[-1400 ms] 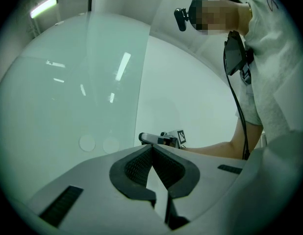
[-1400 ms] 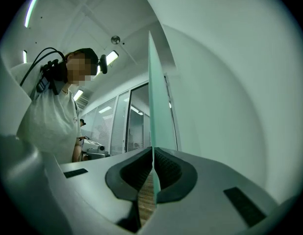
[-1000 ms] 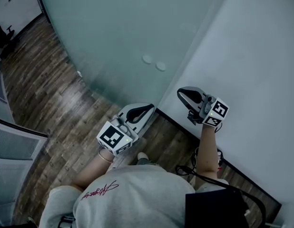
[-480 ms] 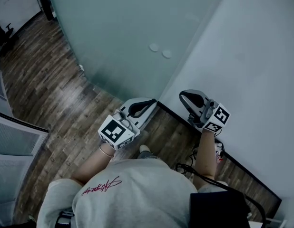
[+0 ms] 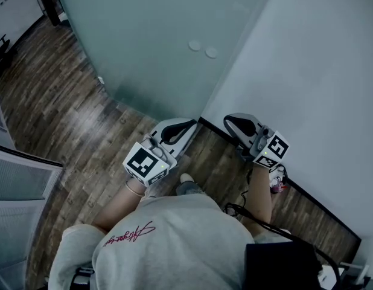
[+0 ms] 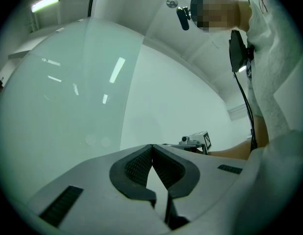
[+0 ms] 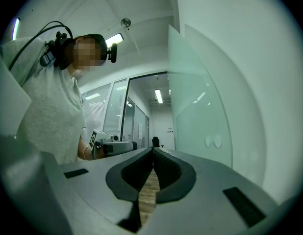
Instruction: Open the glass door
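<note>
The frosted glass door (image 5: 144, 41) stands ahead of me, its free edge meeting the white wall (image 5: 319, 71); two round discs (image 5: 203, 49) sit on the pane. In the head view my left gripper (image 5: 190, 124) is shut and empty, its tips close to the door's bottom corner. My right gripper (image 5: 227, 121) is shut too, level beside the wall, holding nothing. In the left gripper view the shut jaws (image 6: 152, 146) face the glass (image 6: 68, 97), with the right gripper (image 6: 195, 140) beyond them. The right gripper view shows its closed tips (image 7: 153, 150), the door (image 7: 195, 106) and the left gripper (image 7: 112, 146).
Dark wood flooring (image 5: 66, 107) runs to the left. A dark skirting (image 5: 319, 207) lines the wall's foot, with cables and a small red-and-white object (image 5: 277, 183) beside it. A grey slatted panel (image 5: 17, 192) stands at the left edge. A corridor (image 7: 156, 126) shows past the door.
Both grippers have shifted slightly in the head view and stay shut. The door's two discs sit higher in the picture than a second ago.
</note>
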Tool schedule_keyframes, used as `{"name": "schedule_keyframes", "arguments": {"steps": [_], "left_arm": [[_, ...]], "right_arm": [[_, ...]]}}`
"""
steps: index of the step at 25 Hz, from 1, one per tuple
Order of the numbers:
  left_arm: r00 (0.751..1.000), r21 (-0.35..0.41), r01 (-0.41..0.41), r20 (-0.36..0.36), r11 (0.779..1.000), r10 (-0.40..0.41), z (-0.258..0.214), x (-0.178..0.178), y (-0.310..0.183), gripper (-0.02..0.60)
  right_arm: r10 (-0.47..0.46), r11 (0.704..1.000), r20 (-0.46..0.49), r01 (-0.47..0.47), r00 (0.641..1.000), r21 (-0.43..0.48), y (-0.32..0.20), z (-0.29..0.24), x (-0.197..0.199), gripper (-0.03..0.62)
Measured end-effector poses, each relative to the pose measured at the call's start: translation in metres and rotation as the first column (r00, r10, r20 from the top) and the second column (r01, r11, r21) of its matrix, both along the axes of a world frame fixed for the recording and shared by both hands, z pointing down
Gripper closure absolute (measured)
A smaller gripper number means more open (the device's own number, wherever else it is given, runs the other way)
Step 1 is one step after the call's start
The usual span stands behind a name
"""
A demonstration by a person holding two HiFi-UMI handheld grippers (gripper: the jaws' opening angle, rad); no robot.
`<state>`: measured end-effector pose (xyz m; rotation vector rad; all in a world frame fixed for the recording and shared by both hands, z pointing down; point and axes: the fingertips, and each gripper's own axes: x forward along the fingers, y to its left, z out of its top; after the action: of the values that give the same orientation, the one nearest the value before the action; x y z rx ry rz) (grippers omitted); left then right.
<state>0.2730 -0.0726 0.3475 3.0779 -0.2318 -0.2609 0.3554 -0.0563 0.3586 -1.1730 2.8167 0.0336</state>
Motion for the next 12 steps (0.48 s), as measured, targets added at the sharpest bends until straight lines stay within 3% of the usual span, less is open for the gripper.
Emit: {"name": "schedule_keyframes", "arguments": {"steps": [12], "left_arm": [[1.000,-0.014,-0.009,-0.007,1.000,0.009,-0.002,-0.013,0.003,0.569]], "right_arm": [[0.014,1.000,0.003,-0.014,1.000,-0.014,0.020,0.007,-0.024,0.576]]}}
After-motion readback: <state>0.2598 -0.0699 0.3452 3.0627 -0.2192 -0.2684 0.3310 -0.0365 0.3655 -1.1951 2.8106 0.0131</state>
